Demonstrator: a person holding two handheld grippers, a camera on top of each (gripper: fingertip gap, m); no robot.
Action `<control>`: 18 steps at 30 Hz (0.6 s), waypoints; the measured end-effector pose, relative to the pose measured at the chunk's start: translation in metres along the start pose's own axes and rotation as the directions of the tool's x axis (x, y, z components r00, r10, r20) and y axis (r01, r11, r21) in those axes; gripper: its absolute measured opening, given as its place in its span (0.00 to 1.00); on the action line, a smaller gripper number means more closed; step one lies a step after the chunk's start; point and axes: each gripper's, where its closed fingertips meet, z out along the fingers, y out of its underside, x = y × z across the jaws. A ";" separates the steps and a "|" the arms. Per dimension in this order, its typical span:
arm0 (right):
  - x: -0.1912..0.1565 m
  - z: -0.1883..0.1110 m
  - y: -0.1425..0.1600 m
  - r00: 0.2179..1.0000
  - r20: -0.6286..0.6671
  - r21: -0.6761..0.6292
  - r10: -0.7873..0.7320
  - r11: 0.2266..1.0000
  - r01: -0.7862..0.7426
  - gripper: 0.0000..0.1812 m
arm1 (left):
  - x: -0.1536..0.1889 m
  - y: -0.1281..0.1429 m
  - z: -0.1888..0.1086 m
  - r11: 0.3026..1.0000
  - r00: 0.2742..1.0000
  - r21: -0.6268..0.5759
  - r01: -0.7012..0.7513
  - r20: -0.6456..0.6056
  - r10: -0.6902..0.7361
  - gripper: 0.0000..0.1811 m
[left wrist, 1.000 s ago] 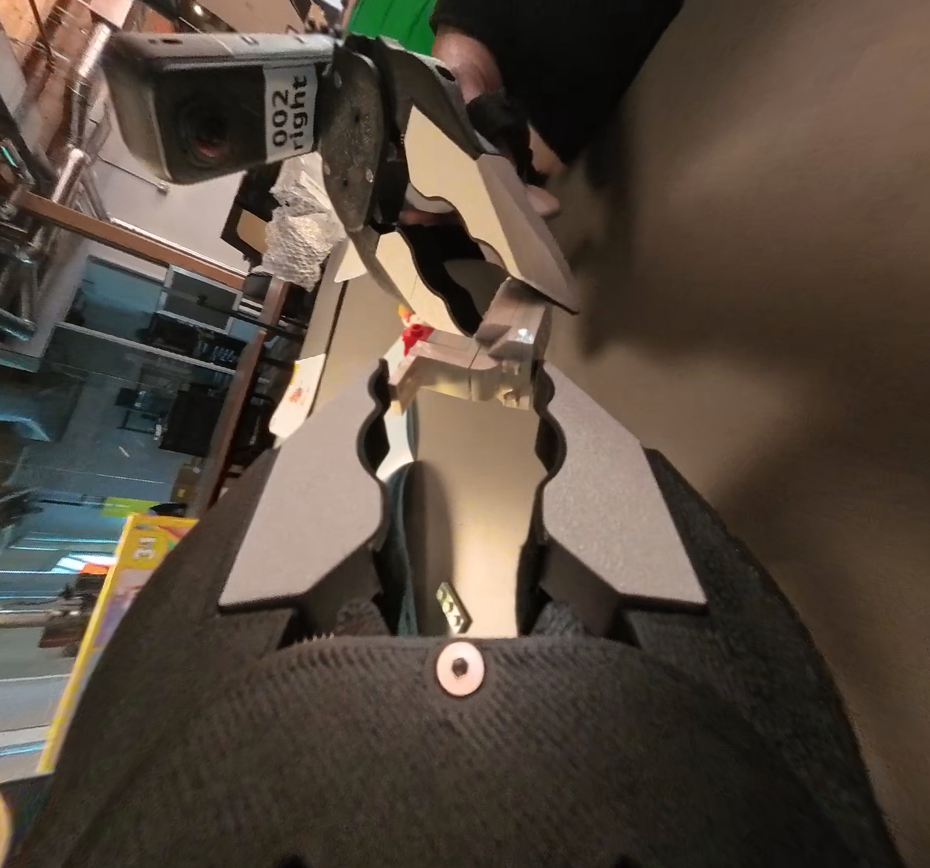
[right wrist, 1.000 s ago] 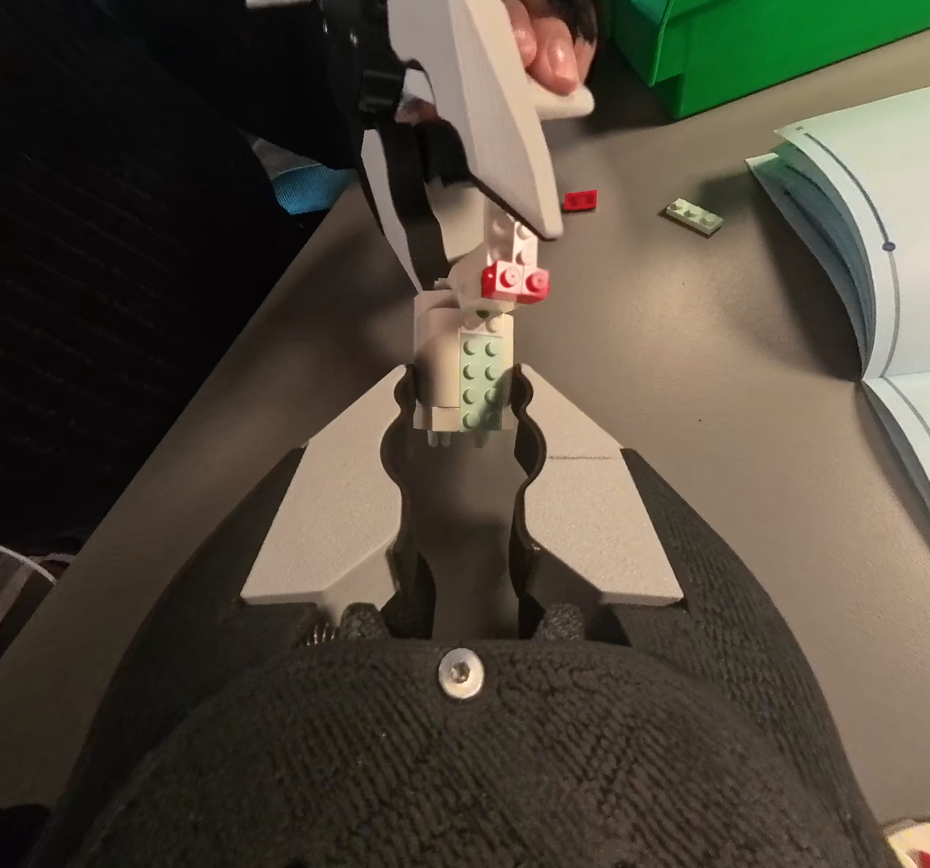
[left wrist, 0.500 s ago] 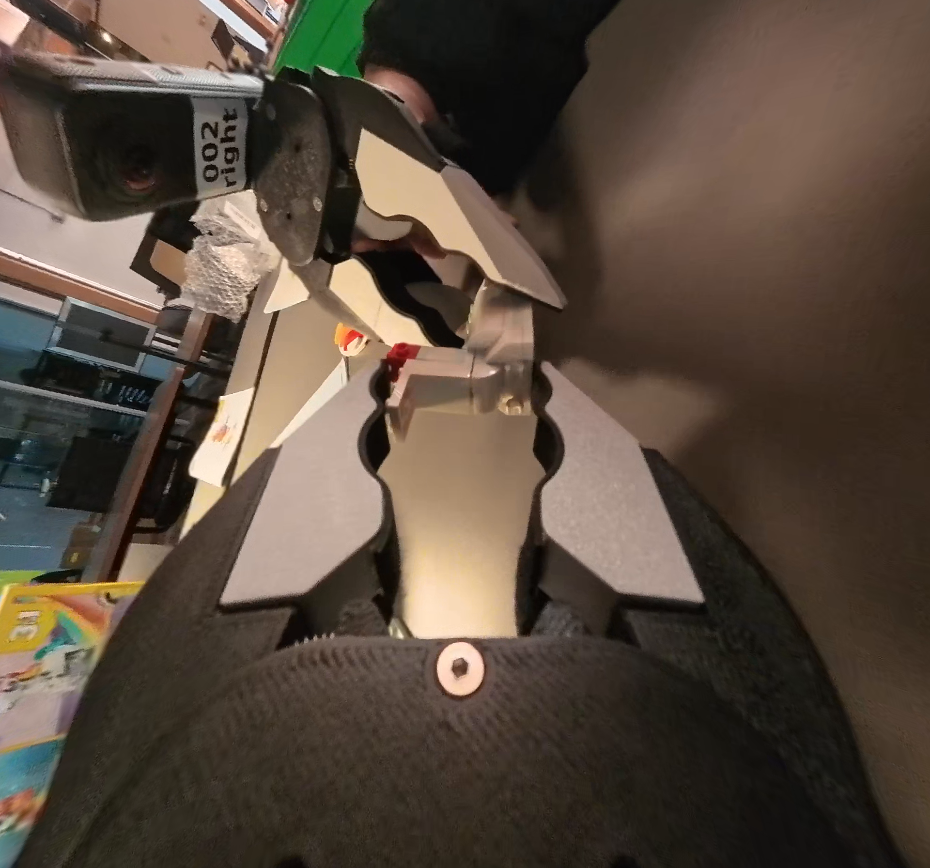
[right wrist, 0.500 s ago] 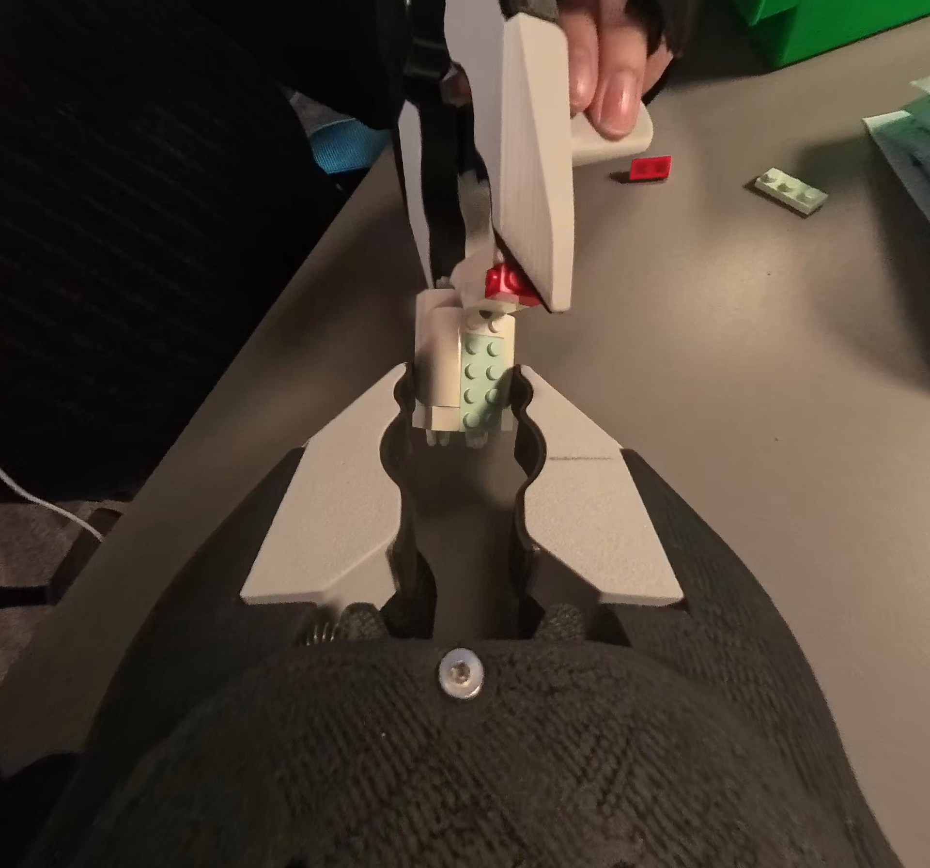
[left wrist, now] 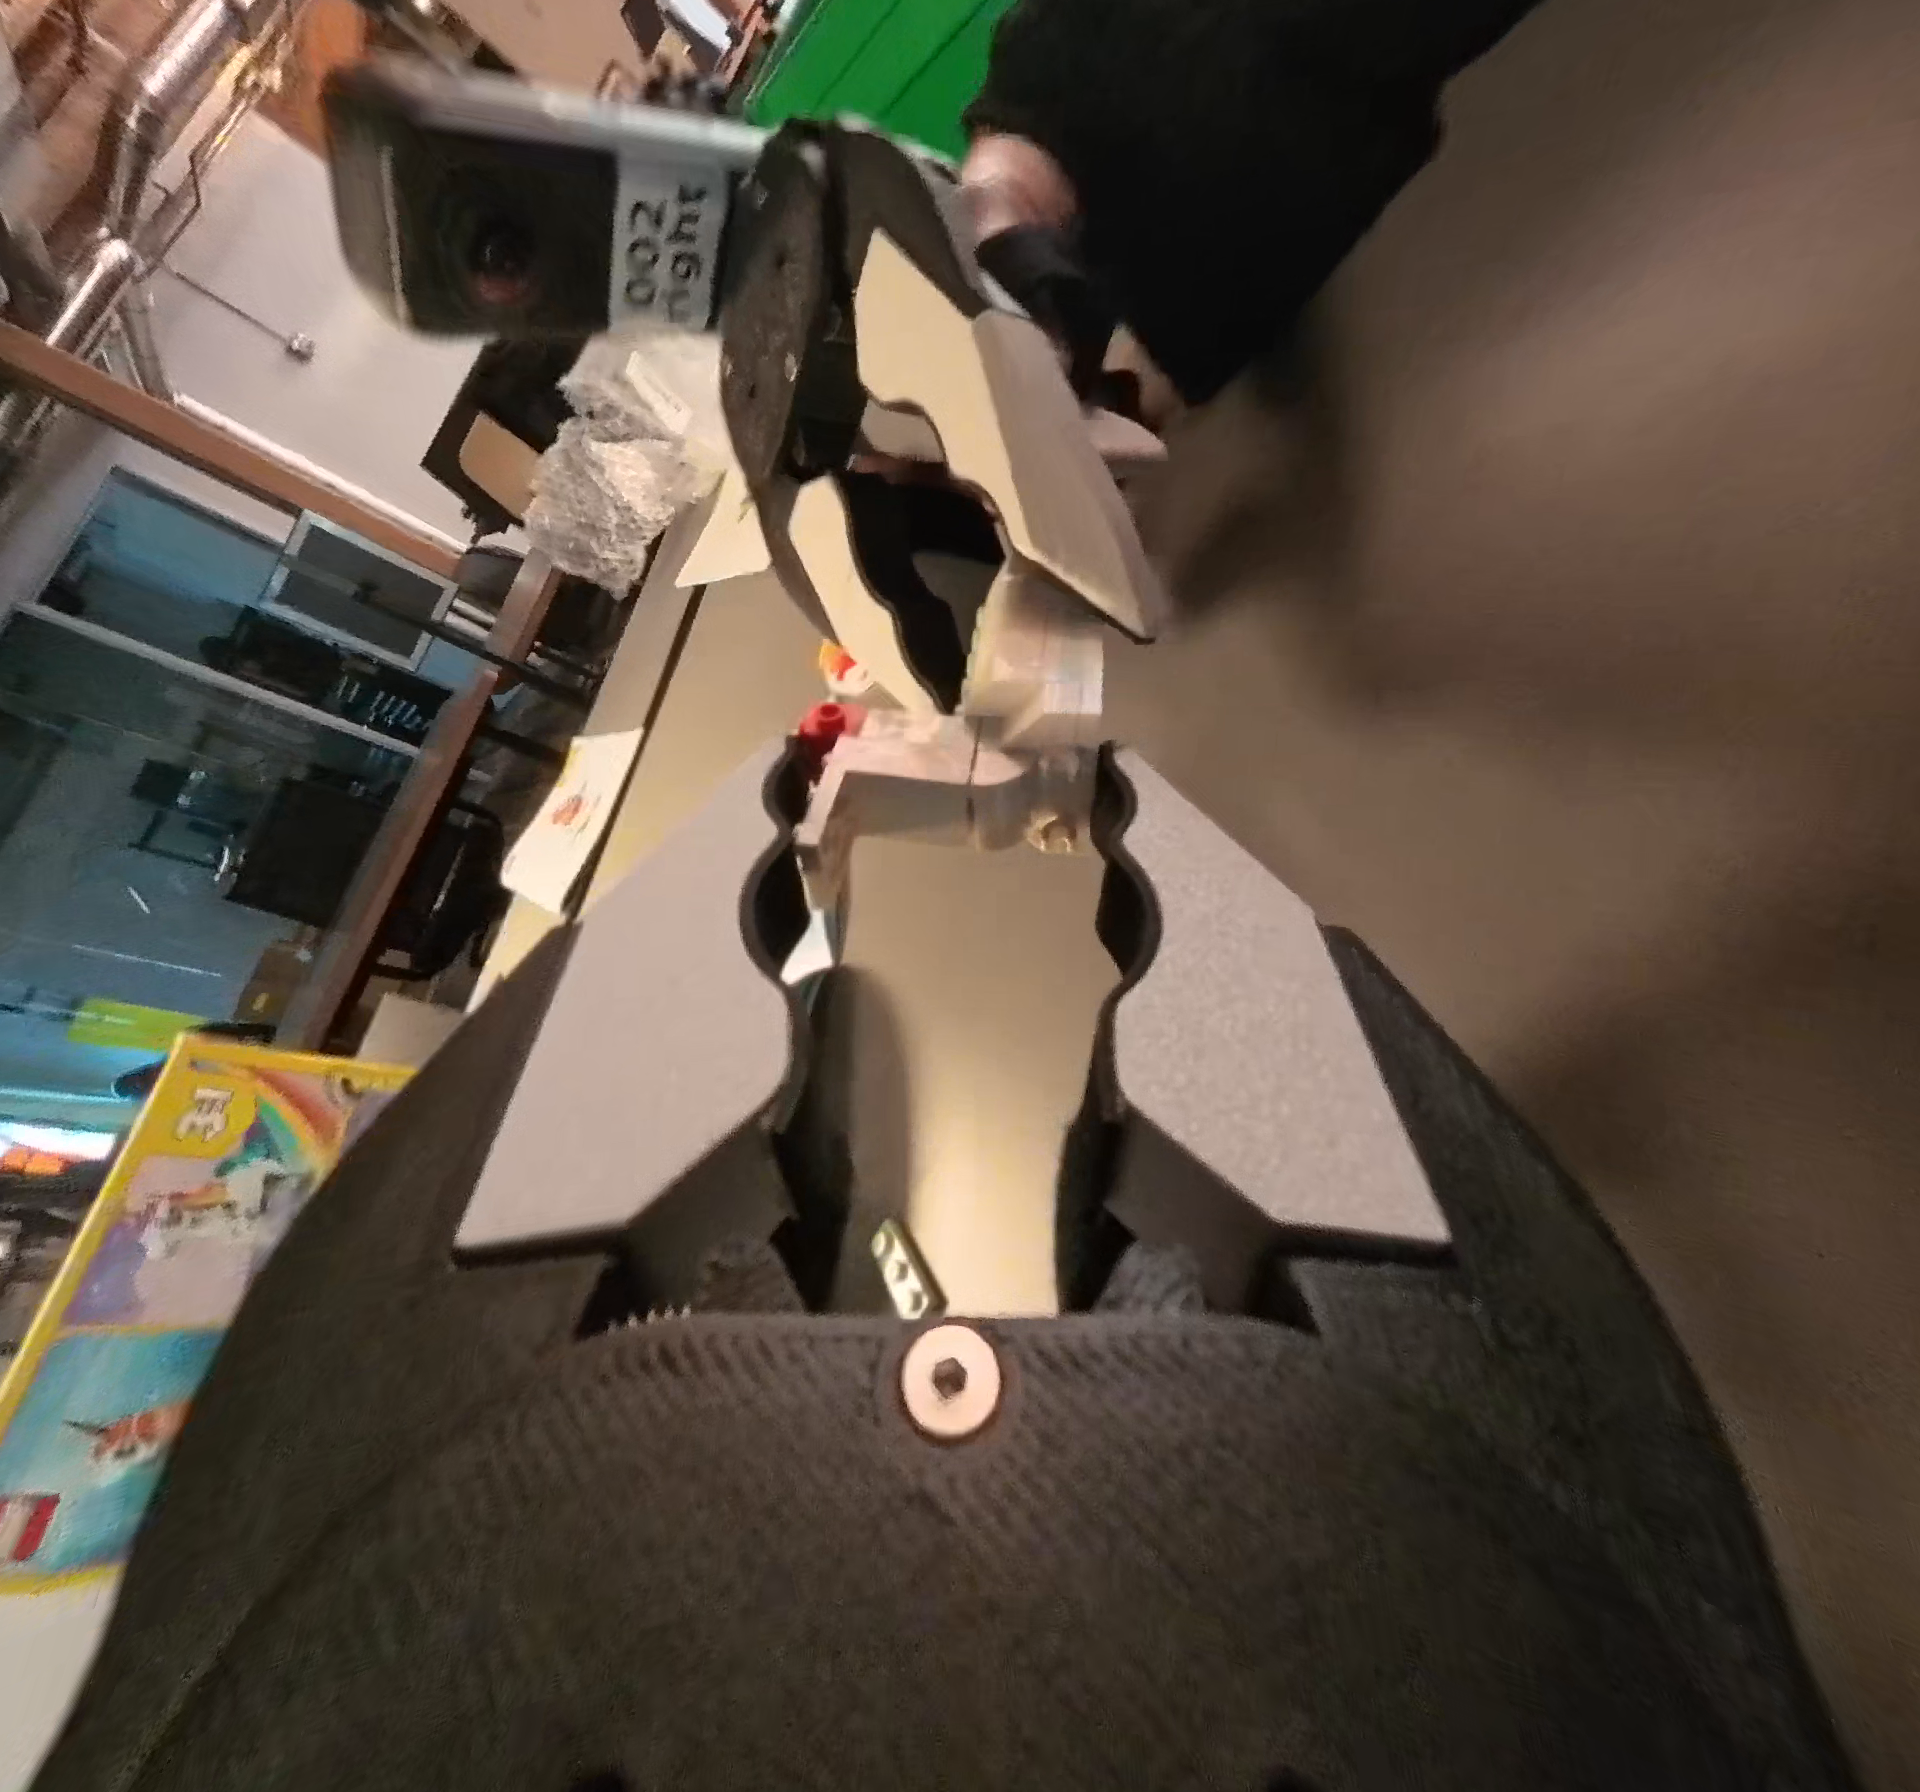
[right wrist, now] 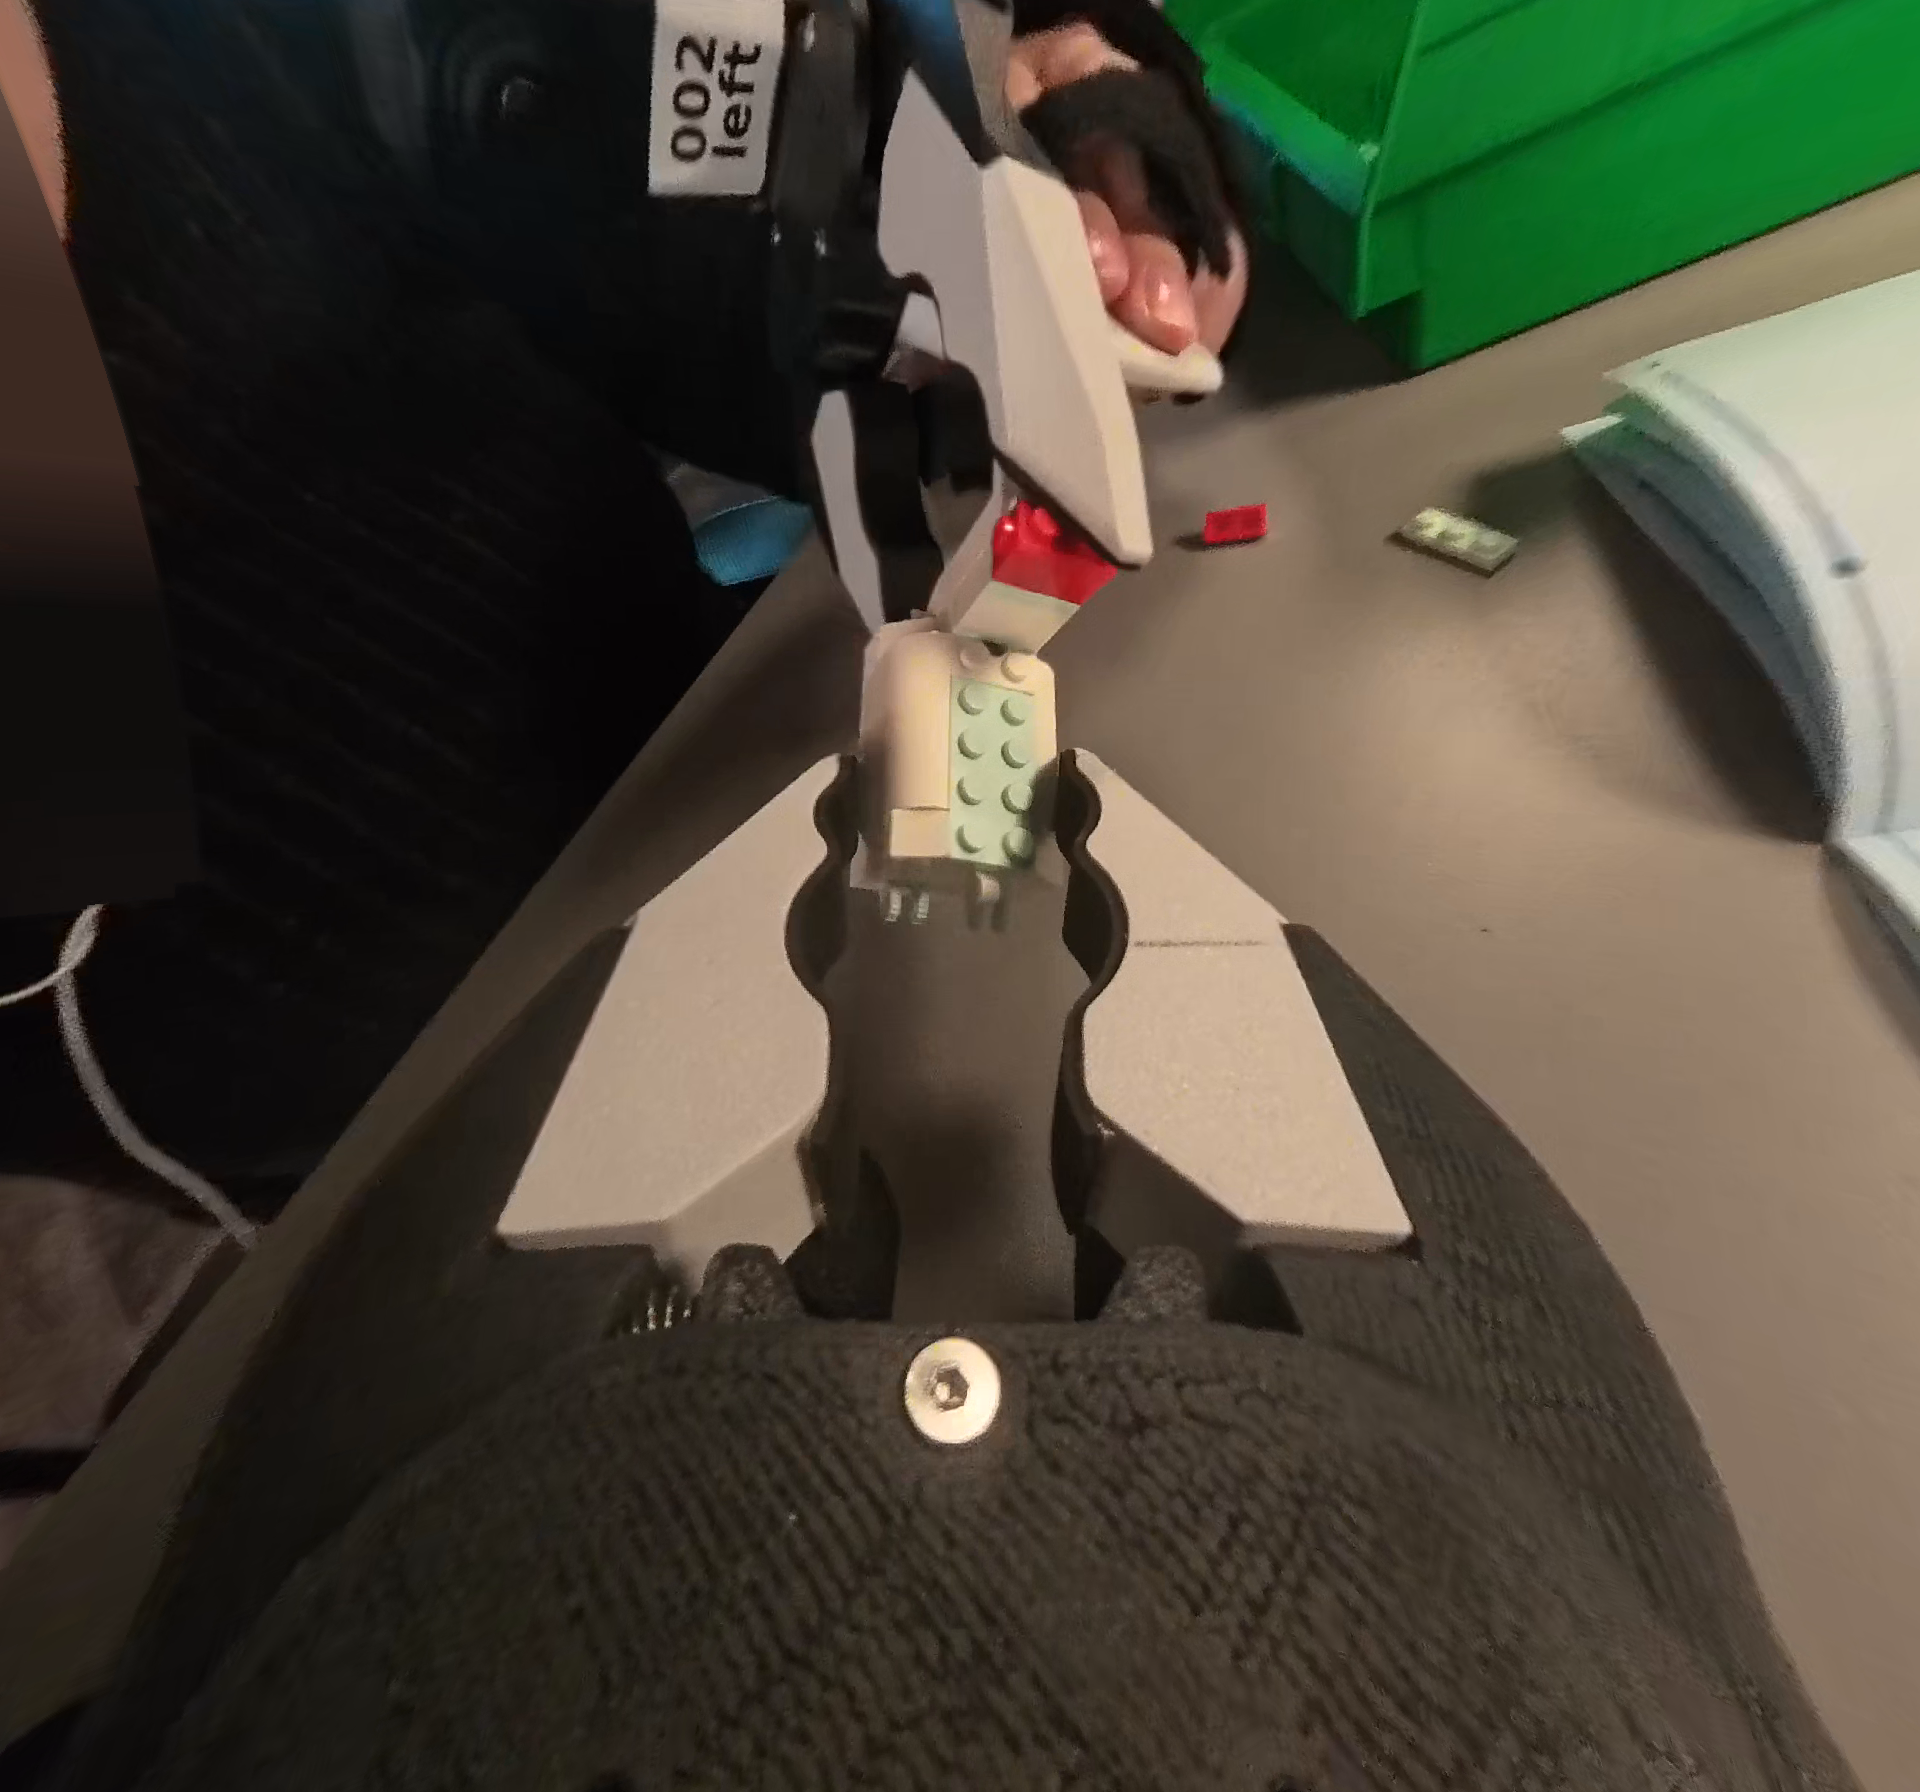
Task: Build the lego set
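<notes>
While my right claw point(right wrist: 954, 812) clamps the model point(right wrist: 956, 766) near the table point(right wrist: 1403, 807) edge, my left claw point(right wrist: 997, 558) grips its red-tipped end.

White lego assembly point(right wrist: 961, 766) with mint-green studded plate and red-tipped hinged arm point(right wrist: 1023, 568) is suspended above counter point(right wrist: 1455, 807).

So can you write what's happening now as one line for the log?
stage: joining in the air | right gripper: shut on white-and-green body | left gripper: shut on red-tipped piece | table: loose red plate, green plate
</notes>
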 end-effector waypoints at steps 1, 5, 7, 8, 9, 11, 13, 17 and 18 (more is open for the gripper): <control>0.007 -0.002 -0.005 0.997 -0.065 0.021 -0.040 0.999 0.041 0.21 | -0.005 0.004 0.000 0.999 1.000 -0.018 0.027 0.012 -0.027 0.30; 0.029 -0.012 -0.017 0.833 -0.372 -0.086 -0.409 0.909 0.408 0.36 | -0.008 0.021 0.002 0.992 0.996 -0.092 0.084 0.002 -0.084 0.30; 0.029 -0.007 -0.013 0.761 -0.389 -0.194 -0.520 0.853 0.484 0.32 | -0.004 0.023 0.004 0.991 0.997 -0.108 0.076 -0.013 -0.078 0.30; 0.029 -0.004 -0.010 0.742 -0.381 -0.237 -0.551 0.834 0.498 0.28 | -0.003 0.024 0.005 0.991 0.997 -0.111 0.070 -0.018 -0.072 0.30; 0.030 -0.001 -0.006 0.728 -0.373 -0.273 -0.575 0.818 0.506 0.27 | -0.002 0.024 0.005 0.992 0.997 -0.112 0.065 -0.022 -0.067 0.30; 0.031 0.003 0.000 0.717 -0.359 -0.314 -0.598 0.801 0.510 0.19 | -0.003 0.026 0.005 0.991 0.998 -0.122 0.058 -0.017 -0.061 0.30; 0.033 0.005 0.002 0.715 -0.362 -0.333 -0.599 0.799 0.501 0.16 | -0.003 0.027 0.006 0.990 0.998 -0.126 0.056 -0.014 -0.058 0.30; 0.036 0.003 -0.004 0.731 -0.418 -0.260 -0.539 0.842 0.472 0.15 | -0.009 0.030 0.006 0.990 0.998 -0.128 0.064 0.033 -0.060 0.30; 0.036 0.002 -0.007 0.738 -0.429 -0.233 -0.520 0.854 0.466 0.15 | -0.011 0.029 0.006 0.990 0.996 -0.120 0.079 0.046 -0.074 0.30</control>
